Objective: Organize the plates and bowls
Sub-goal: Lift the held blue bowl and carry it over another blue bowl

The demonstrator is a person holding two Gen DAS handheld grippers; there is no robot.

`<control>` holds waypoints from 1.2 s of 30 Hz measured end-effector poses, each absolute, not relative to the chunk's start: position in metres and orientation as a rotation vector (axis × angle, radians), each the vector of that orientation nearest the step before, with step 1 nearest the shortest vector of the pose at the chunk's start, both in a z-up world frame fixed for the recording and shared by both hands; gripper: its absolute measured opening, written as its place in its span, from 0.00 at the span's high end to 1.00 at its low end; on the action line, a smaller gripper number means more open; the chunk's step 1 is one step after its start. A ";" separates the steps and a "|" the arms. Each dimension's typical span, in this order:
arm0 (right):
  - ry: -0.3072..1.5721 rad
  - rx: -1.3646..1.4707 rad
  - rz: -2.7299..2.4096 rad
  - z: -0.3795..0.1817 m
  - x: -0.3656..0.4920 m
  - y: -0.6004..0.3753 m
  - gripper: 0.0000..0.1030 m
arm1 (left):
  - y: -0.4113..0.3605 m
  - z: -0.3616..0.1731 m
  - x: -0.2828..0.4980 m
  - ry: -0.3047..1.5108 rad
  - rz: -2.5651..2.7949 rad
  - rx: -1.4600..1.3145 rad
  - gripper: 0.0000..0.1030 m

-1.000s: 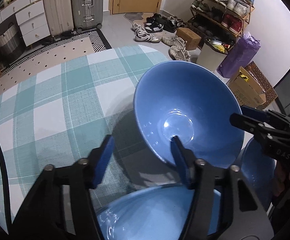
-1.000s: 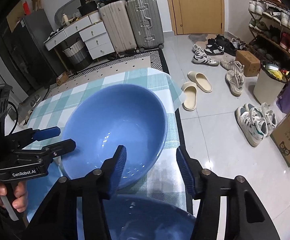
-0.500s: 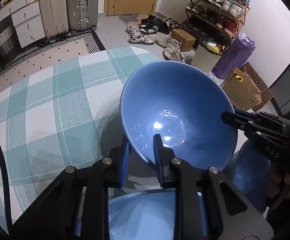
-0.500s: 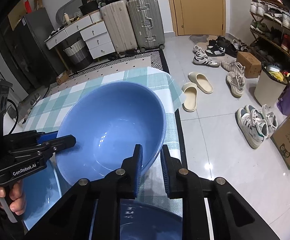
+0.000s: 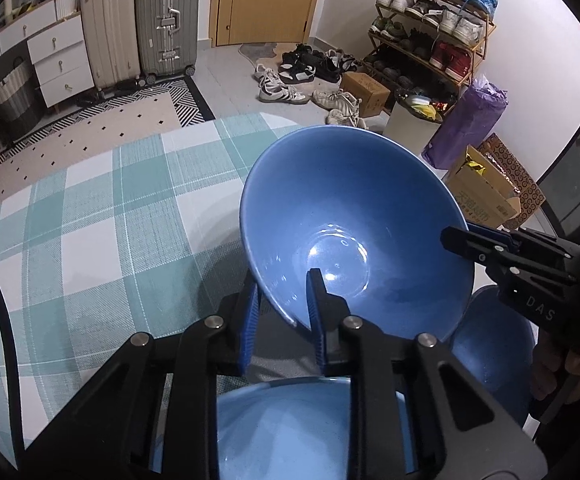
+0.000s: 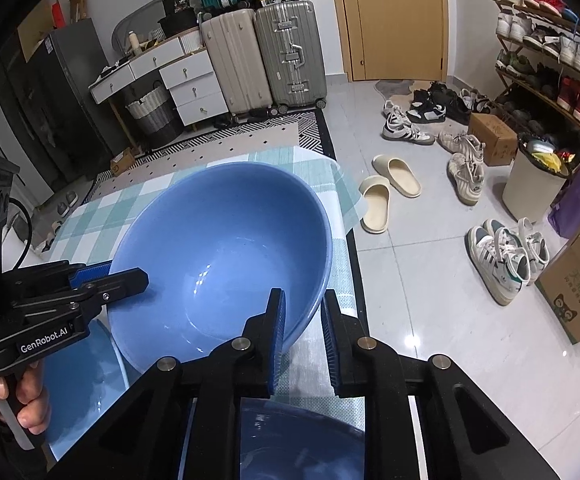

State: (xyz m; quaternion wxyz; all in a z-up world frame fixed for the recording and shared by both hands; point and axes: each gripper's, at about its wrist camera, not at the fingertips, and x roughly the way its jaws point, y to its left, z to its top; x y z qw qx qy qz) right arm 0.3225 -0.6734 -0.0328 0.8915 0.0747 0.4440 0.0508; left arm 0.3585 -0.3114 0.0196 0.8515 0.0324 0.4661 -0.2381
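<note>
Checked tablecloth [image 5: 89, 216]: three blue bowls; large bowl [image 5: 354, 216] rim clamped by left gripper [image 5: 281, 304] and right gripper [image 6: 304, 320] fingers.

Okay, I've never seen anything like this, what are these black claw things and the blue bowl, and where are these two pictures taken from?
No robot here: a person holds a hand-held pincer tool in each hand, and each tool carries a wide-angle camera looking along its two fingers. One picture is from the left tool, the other from the right tool; each also shows the other tool from the side. Both tools are shut on opposite edges of the rim of the big blue bowl, holding it tilted over a table with a green checked tablecloth. More blue dishes lie below. Behind are suitcases and shoes on the floor.
</note>
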 end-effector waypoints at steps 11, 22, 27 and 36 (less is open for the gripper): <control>0.869 0.158 0.105 -0.009 0.304 -0.676 0.82 | -0.312 0.046 0.339 0.944 -0.510 0.053 0.81; 0.826 0.153 0.105 0.017 0.283 -0.675 0.82 | -0.312 0.079 0.310 0.901 -0.523 0.048 0.81; 0.805 0.144 0.110 0.030 0.271 -0.672 0.82 | -0.308 0.093 0.296 0.885 -0.524 0.044 0.81; 0.769 0.136 0.120 0.047 0.250 -0.664 0.82 | -0.297 0.119 0.267 0.852 -0.519 0.044 0.81</control>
